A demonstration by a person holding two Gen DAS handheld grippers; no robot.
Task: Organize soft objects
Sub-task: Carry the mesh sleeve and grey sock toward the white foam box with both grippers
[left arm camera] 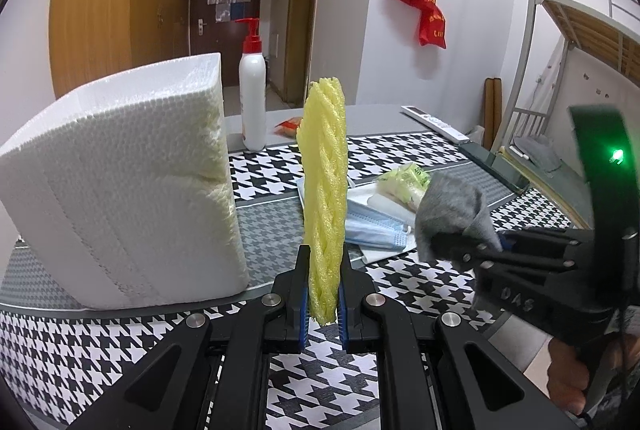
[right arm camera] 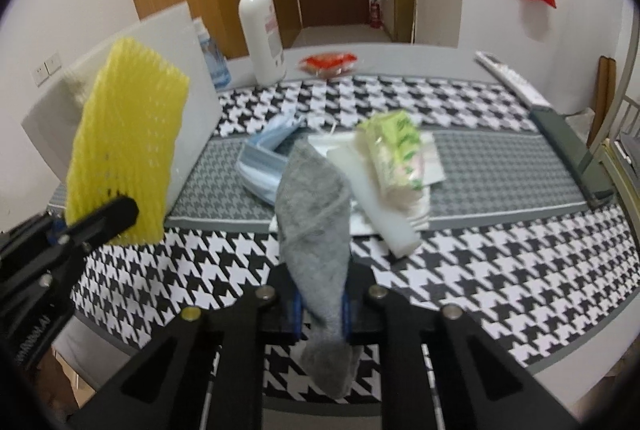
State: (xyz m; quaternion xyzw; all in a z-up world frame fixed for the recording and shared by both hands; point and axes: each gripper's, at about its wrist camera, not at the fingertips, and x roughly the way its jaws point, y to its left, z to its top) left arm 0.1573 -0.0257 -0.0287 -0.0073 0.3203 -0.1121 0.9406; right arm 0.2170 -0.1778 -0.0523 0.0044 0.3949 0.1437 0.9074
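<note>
My left gripper [left arm camera: 324,272] is shut on the lower end of a yellow foam net sleeve [left arm camera: 324,170], which stands upright above the table. In the right wrist view the sleeve [right arm camera: 124,138] shows flat-on at the left, with the left gripper [right arm camera: 116,216] below it. My right gripper [right arm camera: 320,280] is shut on a grey sock [right arm camera: 316,206], which rises between the pads and hangs out behind them. From the left wrist view the sock [left arm camera: 452,206] bunches over the right gripper [left arm camera: 460,246]. Blue face masks [right arm camera: 264,166], a green tissue pack [right arm camera: 396,146] and a white foam strip [right arm camera: 376,206] lie mid-table.
A big white foam box [left arm camera: 120,190] stands at the left on the houndstooth tablecloth [left arm camera: 400,286]. A white pump bottle [left arm camera: 252,90] and a red packet [right arm camera: 328,64] sit at the back. A remote [left arm camera: 436,122] lies at the far right edge, near a bunk bed frame [left arm camera: 560,30].
</note>
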